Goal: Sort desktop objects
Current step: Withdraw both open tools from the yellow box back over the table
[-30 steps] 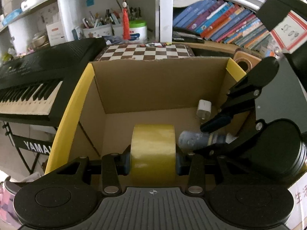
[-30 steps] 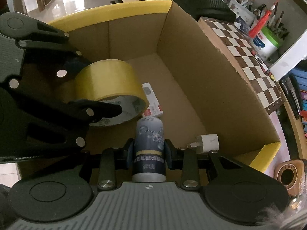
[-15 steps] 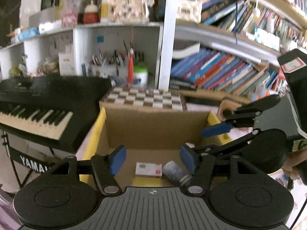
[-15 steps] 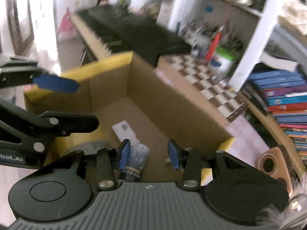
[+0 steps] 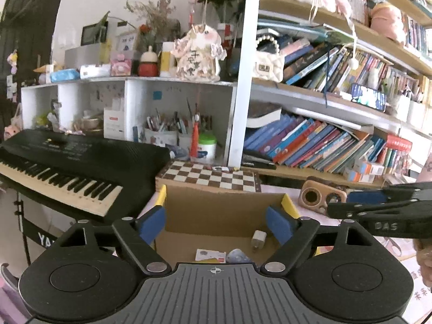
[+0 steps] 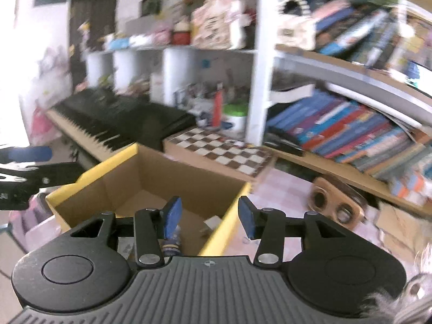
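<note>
1. Left wrist view shows the cardboard box (image 5: 216, 210) with yellow rim flaps just below and ahead. On its floor lie a white charger plug (image 5: 258, 239), a small white and red card box (image 5: 210, 255) and the top of a small bottle (image 5: 237, 256).
2. The left hand-held gripper (image 5: 216, 222) is above the near edge of the box. Its jaws are opening and nothing is between the blue pads.
3. The right hand-held gripper (image 6: 207, 214) is over the right wall of the box. Its jaws are also opening, and they are empty; the bottle (image 6: 172, 239) lies in the box below its left pad.
4. I judge that the step in hand is the release: the things lie in the box and both grippers are free.
5. The next move, I think, calls for finding another loose thing. A wooden speaker (image 5: 321, 195) stands on the bench (image 6: 280, 186) beside the box, near the chessboard (image 5: 210, 175); I cannot tell whether it belongs to the sorting.
</note>
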Demonstrator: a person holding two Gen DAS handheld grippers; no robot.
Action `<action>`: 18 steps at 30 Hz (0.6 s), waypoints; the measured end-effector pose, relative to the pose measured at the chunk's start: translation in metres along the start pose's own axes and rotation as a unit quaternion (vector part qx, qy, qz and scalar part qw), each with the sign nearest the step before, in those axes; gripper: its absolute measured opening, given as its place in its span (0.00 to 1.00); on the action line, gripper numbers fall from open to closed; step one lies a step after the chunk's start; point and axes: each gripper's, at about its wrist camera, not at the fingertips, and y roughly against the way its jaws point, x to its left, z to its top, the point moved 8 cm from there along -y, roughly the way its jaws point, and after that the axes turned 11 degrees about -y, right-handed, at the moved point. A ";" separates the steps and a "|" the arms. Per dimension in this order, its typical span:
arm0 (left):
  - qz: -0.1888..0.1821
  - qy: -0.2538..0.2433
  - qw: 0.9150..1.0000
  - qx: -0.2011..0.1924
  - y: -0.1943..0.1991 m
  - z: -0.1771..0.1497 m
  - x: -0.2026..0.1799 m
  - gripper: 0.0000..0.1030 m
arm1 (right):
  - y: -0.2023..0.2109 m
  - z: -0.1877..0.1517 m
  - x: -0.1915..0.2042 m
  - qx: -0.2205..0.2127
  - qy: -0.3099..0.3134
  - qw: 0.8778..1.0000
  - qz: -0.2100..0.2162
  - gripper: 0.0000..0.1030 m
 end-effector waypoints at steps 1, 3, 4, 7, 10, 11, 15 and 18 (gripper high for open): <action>-0.002 0.001 1.000 -0.002 0.004 -0.001 0.000 0.83 | 0.008 -0.002 -0.003 -0.007 -0.010 1.000 -0.009 0.43; -0.007 0.003 1.000 -0.006 0.012 -0.002 -0.002 0.83 | 0.023 -0.005 -0.011 -0.017 -0.025 0.999 -0.024 0.43; -0.009 0.003 1.000 -0.007 0.017 -0.004 -0.002 0.83 | 0.030 -0.008 -0.014 -0.021 -0.030 0.999 -0.031 0.43; -0.014 0.000 1.000 -0.009 0.032 -0.011 -0.005 0.83 | 0.051 -0.018 -0.019 -0.029 -0.045 0.997 -0.053 0.46; -0.019 0.002 1.000 -0.005 0.046 -0.021 -0.006 0.84 | 0.068 -0.032 -0.022 -0.033 -0.055 0.996 -0.070 0.47; -0.022 0.004 1.000 -0.003 0.051 -0.024 -0.006 0.84 | 0.074 -0.038 -0.022 -0.033 -0.058 0.995 -0.075 0.47; -0.026 0.008 1.000 0.002 0.068 -0.037 -0.010 0.84 | 0.095 -0.061 -0.021 -0.032 -0.068 0.993 -0.094 0.48; -0.031 0.007 0.999 0.004 0.081 -0.046 -0.015 0.84 | 0.109 -0.079 -0.020 -0.028 -0.078 0.991 -0.105 0.49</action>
